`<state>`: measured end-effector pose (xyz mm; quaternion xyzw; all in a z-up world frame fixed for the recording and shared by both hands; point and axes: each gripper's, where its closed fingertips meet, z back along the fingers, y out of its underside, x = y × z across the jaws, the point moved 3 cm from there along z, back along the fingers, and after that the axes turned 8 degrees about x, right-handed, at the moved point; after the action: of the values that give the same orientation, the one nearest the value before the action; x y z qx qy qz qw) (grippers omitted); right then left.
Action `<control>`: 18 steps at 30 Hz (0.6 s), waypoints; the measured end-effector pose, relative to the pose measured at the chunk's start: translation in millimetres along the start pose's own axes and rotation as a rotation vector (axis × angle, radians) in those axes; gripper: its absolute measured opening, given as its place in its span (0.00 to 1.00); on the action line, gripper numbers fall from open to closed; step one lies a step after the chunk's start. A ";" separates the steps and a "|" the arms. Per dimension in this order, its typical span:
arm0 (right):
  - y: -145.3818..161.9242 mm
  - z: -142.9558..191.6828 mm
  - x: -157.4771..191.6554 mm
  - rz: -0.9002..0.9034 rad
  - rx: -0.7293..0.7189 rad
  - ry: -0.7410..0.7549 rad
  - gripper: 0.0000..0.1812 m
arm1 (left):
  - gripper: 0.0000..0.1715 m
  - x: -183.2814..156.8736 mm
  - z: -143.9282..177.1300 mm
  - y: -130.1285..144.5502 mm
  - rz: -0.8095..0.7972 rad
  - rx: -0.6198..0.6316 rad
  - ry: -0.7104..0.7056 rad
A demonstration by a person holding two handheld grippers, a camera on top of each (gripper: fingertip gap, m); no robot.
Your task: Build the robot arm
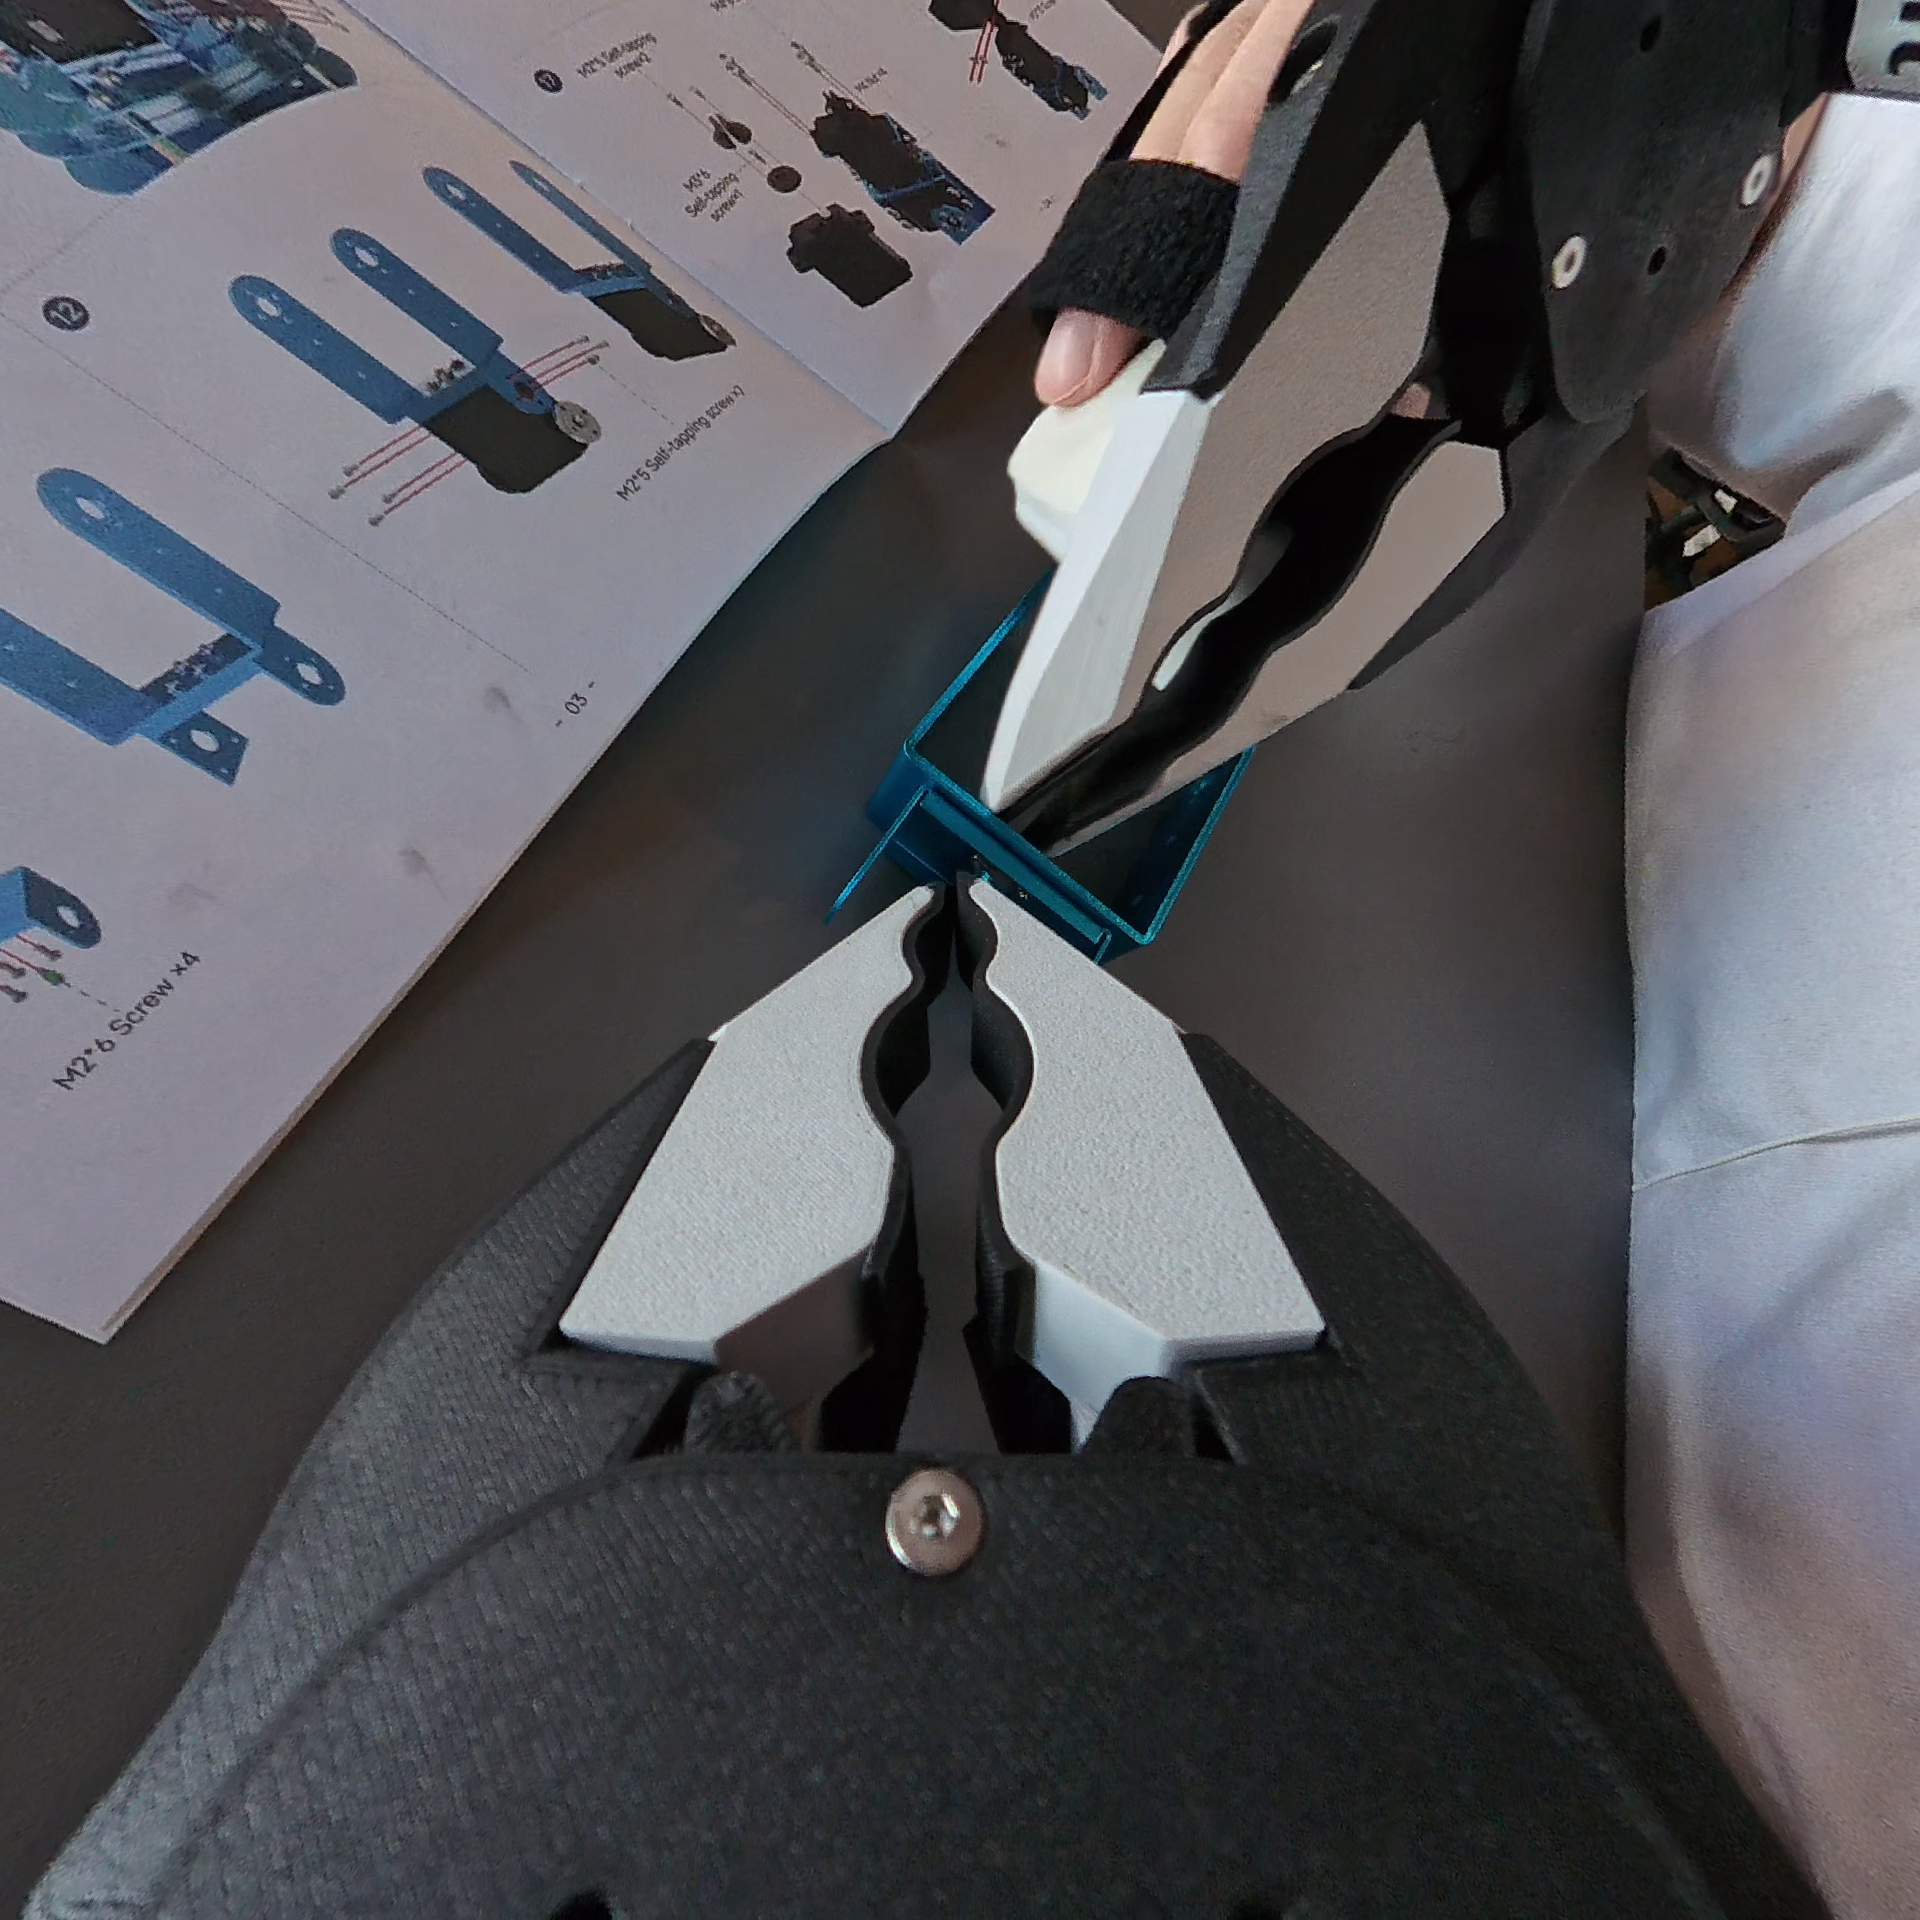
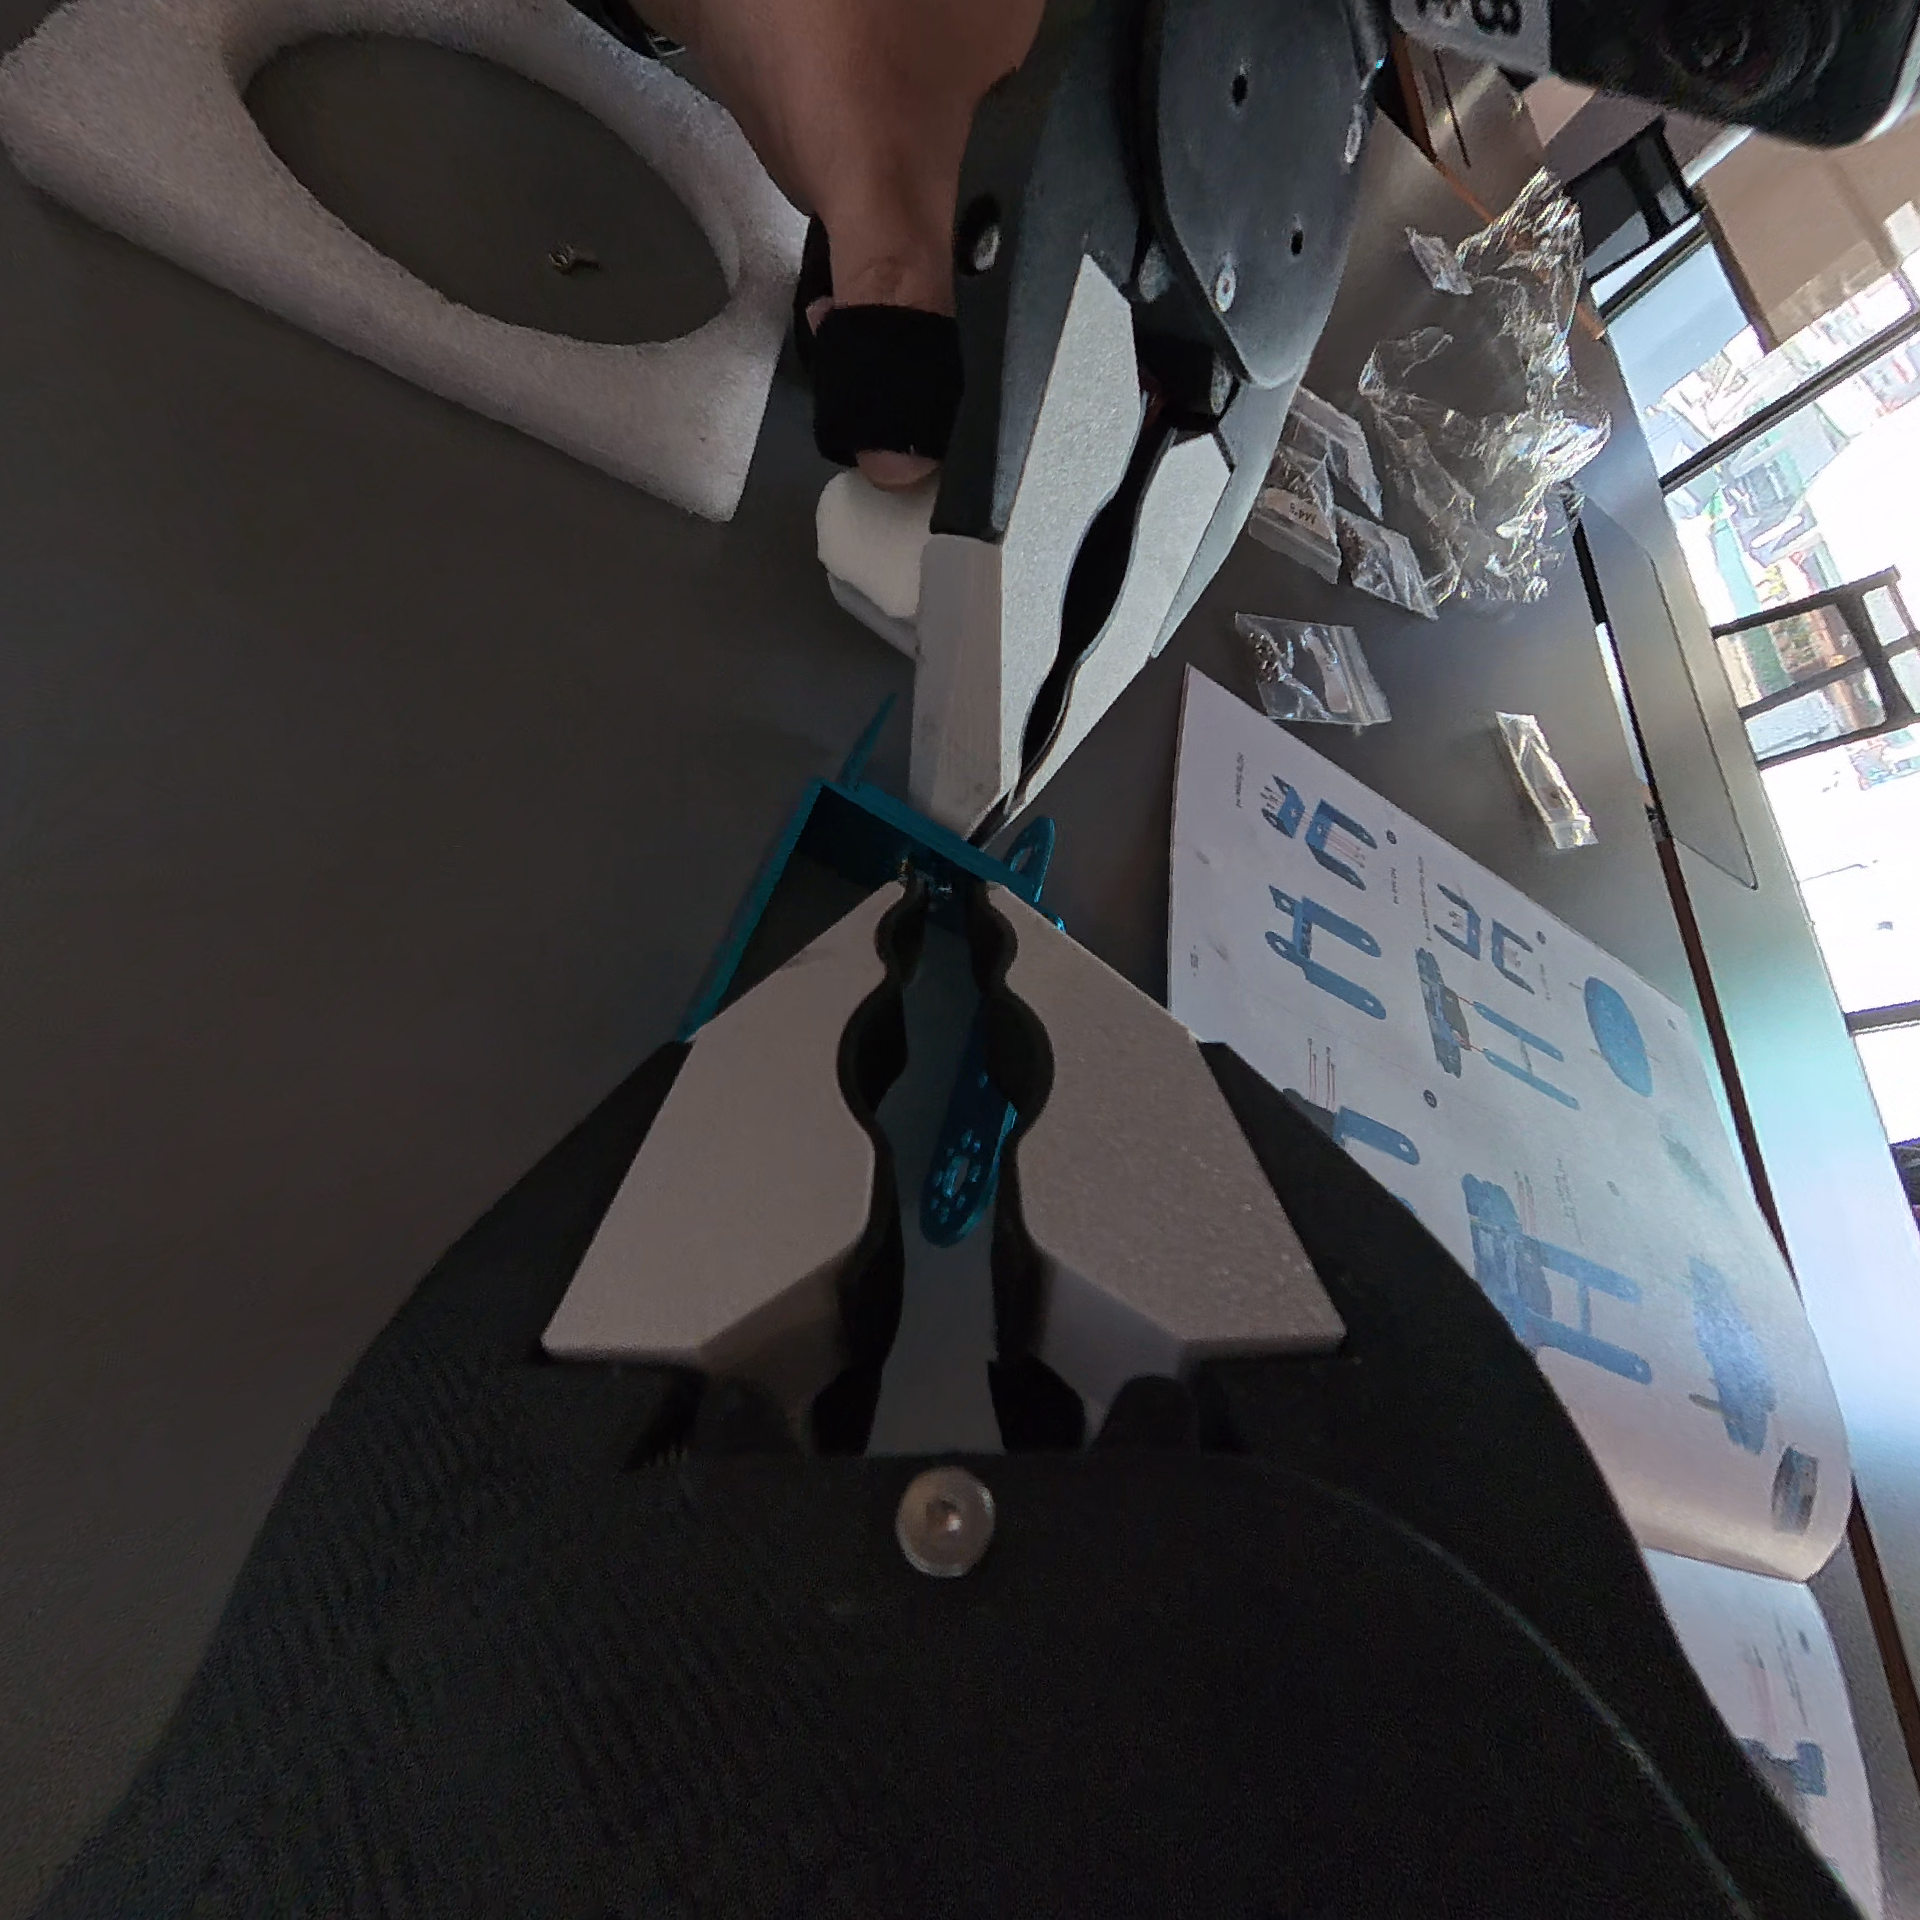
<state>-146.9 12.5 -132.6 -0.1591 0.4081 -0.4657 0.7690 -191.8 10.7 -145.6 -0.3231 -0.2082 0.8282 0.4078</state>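
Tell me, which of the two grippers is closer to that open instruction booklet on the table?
Left. The left gripper pinches the blue metal bracket on the side nearer the booklet; the right gripper grips the bracket's far side.

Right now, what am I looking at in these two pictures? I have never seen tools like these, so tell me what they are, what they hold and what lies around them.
These are two hand-held pincers, each worked by a person and each carrying its own camera that looks along its two grey fingers. One picture comes from the left gripper, the other from the right gripper, so each also shows the other tool coming in from above with the person's hand behind it. Both are closed on the same small thing: a blue metal bracket, a bent piece with holes, pinched from opposite sides just above a dark table. On the table lie an open instruction booklet with drawings of blue parts, a white foam block with an oval cut-out, and several small clear bags of hardware.
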 end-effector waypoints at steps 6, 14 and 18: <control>-8.7 11.6 -0.8 0.113 -0.025 0.081 0.04 | 0.00 0.3 -0.1 -0.1 -0.001 0.001 -0.002; 2.7 13.5 -15.6 0.004 0.025 0.055 0.12 | 0.00 1.9 -0.3 -1.3 0.005 -0.006 -0.013; 6.0 11.5 -16.8 -0.057 0.040 0.027 0.13 | 0.00 2.9 -0.4 -2.5 0.019 -0.016 -0.009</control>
<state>-138.3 28.3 -121.3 -0.1489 0.4044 -0.4976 0.7528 -191.5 14.5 -145.4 -0.3249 -0.2136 0.8318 0.3962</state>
